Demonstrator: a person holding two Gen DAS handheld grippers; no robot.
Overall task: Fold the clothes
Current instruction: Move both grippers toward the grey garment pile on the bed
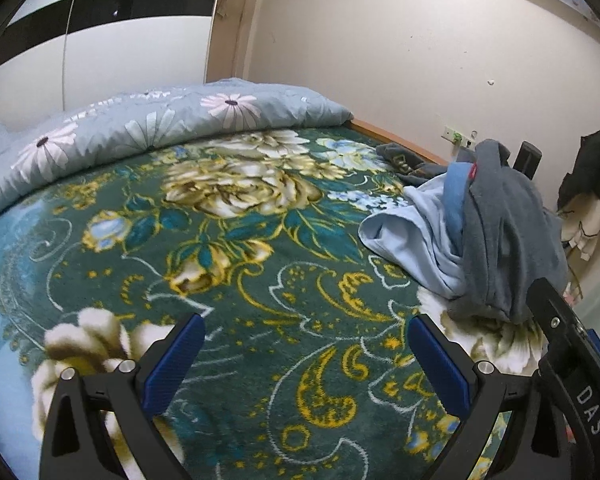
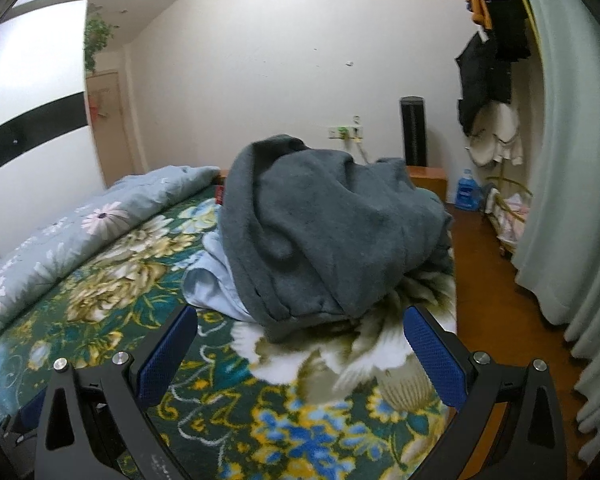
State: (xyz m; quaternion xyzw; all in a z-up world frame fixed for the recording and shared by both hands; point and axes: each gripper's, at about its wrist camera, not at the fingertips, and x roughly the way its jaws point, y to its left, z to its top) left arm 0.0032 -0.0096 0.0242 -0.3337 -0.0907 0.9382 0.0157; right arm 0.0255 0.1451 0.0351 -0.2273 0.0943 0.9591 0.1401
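Quilt (image 1: 140,128) with daisy print bunched along the far left of the bed, floral blanket (image 1: 228,248) spread across the middle. Left gripper (image 1: 306,354) hovering over that blanket, jaws wide apart, nothing between them. Further right, grey sweatshirt (image 2: 332,232) heaped over a pale blue garment (image 2: 212,284) near the bed's edge, right gripper (image 2: 300,344) just short of it, likewise spread and empty.

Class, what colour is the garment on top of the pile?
Dark grey garment, clearest in the right wrist view.
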